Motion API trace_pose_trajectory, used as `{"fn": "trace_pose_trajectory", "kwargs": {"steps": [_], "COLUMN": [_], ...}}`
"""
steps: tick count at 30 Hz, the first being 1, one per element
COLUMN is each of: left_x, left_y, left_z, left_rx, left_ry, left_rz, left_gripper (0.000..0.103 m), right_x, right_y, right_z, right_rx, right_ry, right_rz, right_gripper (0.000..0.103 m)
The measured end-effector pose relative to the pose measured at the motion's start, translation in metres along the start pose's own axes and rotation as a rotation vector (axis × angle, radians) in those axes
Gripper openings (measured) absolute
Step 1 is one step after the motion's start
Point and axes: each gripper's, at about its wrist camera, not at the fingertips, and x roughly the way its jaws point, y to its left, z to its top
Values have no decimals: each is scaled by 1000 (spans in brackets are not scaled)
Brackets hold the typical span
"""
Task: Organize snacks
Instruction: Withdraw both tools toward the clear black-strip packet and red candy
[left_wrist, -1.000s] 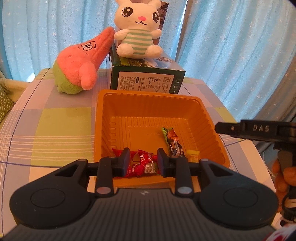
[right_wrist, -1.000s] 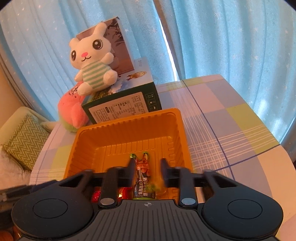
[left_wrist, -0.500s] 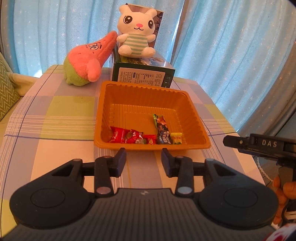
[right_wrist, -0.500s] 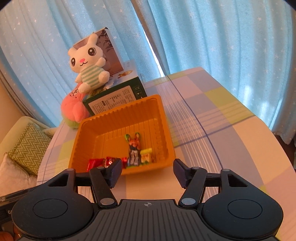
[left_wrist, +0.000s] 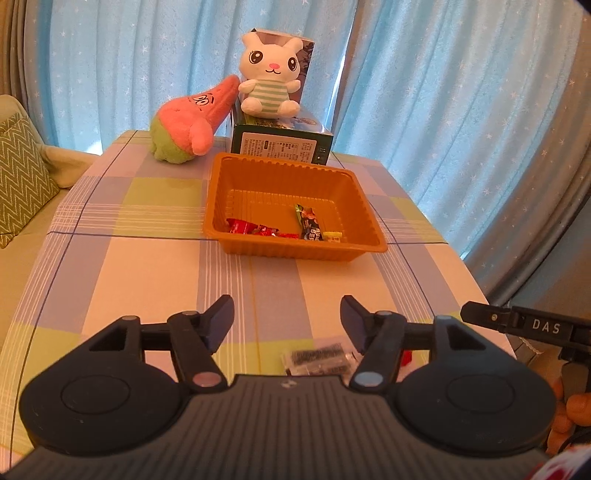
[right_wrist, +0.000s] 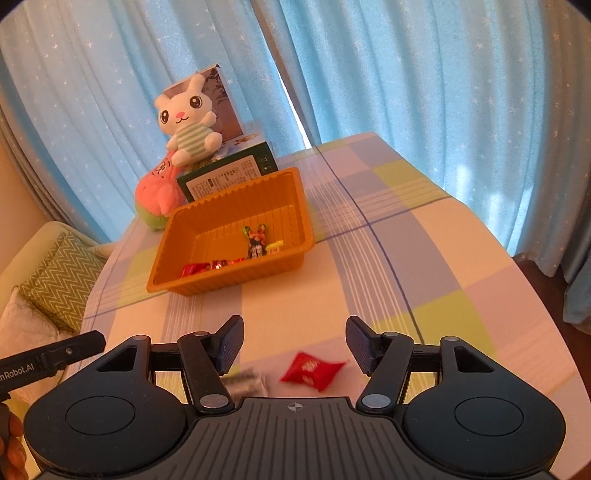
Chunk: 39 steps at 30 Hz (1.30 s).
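A green chevron cushion (left_wrist: 20, 181) sits off the left edge of the table, on a pale sofa. On the checked tablecloth (left_wrist: 147, 266), toward the far left, lies a pink star-shaped plush (left_wrist: 192, 118) with a green base, its tip leaning toward the dark green carton (left_wrist: 280, 147). A white bunny plush (left_wrist: 269, 83) in a striped shirt sits on top of that carton, with a taller box behind it and blue star-print curtains (left_wrist: 443, 110) beyond.

Just in front of the carton stands the orange plastic tray (left_wrist: 354, 254). Along its near wall lie the snacks: red-wrapped candies (left_wrist: 251, 229) to the left, a dark, colourful snack bar (left_wrist: 308, 223) pointing up the tray floor, and a small yellow candy (left_wrist: 333, 236) beside it.

Nearer the front edge of the table, the left gripper (left_wrist: 287, 320) hangs low with its jaws spread wide and nothing between them. A clear packet with dark print (left_wrist: 317, 360) lies on the cloth close under it, next to its right finger.

The right gripper (right_wrist: 294, 345) is likewise spread apart and empty-handed, hovering over a red candy packet (right_wrist: 312, 370) that lies flat on the cloth between its fingers but untouched. The clear packet (right_wrist: 245, 384) shows blurred just by its left finger.
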Motion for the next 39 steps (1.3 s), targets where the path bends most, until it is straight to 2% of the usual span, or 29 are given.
{"fn": "trace_pose_trajectory", "kwargs": {"steps": [7, 14, 29, 39], "left_x": [-23, -28, -24, -5], "left_y": [-5, -9, -10, -8], "left_z": [-32, -53, -67, -72], "left_rx": [15, 32, 51, 96], "left_ry": [15, 48, 78, 129], "left_rz": [-2, -1, 3, -16], "left_gripper": [62, 62, 64, 65], "right_x": [-25, -33, -31, -18], "right_y": [-8, -14, -17, -26], "right_z": [-36, -56, -65, -70], "right_rx": [-23, -16, -21, -32], "right_ry": [17, 41, 63, 91], "right_rz": [-29, -32, -42, -65], "right_gripper": [61, 61, 61, 61]}}
